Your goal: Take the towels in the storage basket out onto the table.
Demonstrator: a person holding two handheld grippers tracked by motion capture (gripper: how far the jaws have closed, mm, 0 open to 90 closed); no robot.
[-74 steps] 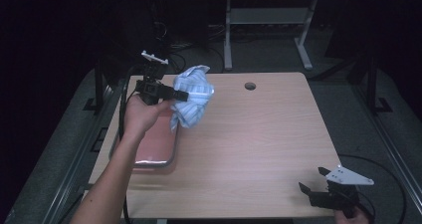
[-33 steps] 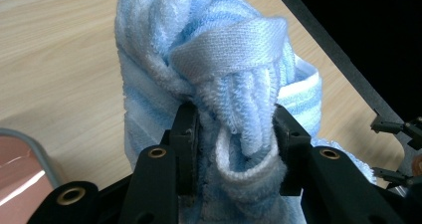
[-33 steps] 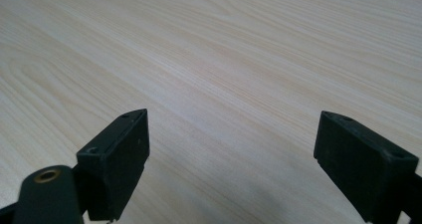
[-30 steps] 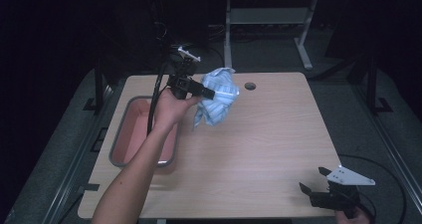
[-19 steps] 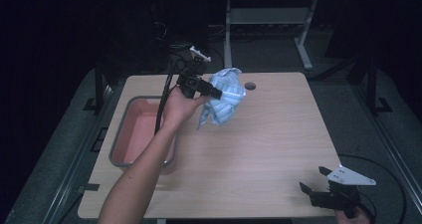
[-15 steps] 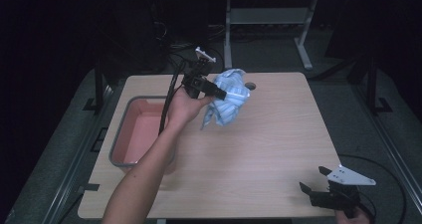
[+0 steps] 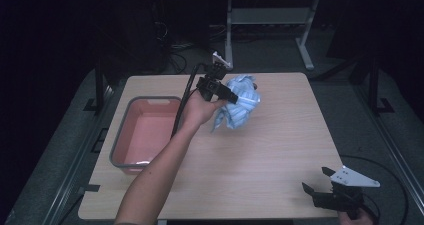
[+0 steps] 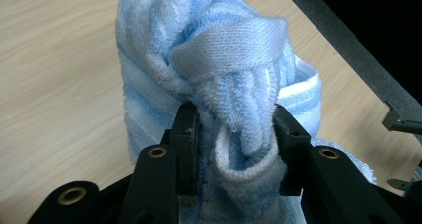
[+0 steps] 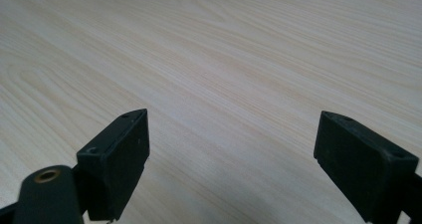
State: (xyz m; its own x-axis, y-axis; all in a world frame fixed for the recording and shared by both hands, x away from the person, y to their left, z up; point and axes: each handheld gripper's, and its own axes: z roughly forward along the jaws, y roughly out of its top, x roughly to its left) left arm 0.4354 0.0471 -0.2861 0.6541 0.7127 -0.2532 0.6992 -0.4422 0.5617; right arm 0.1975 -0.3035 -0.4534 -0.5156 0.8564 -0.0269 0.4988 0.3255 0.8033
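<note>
The left gripper is clamping a bunched fold of the blue striped towel tightly between its jaws, above the far middle of the wooden table, right of the pink tub. The towel is hanging as a crumpled bundle, with its long axis running mostly downward. The right gripper is resting at the near right corner, its jaws wide apart and holding nothing.
</note>
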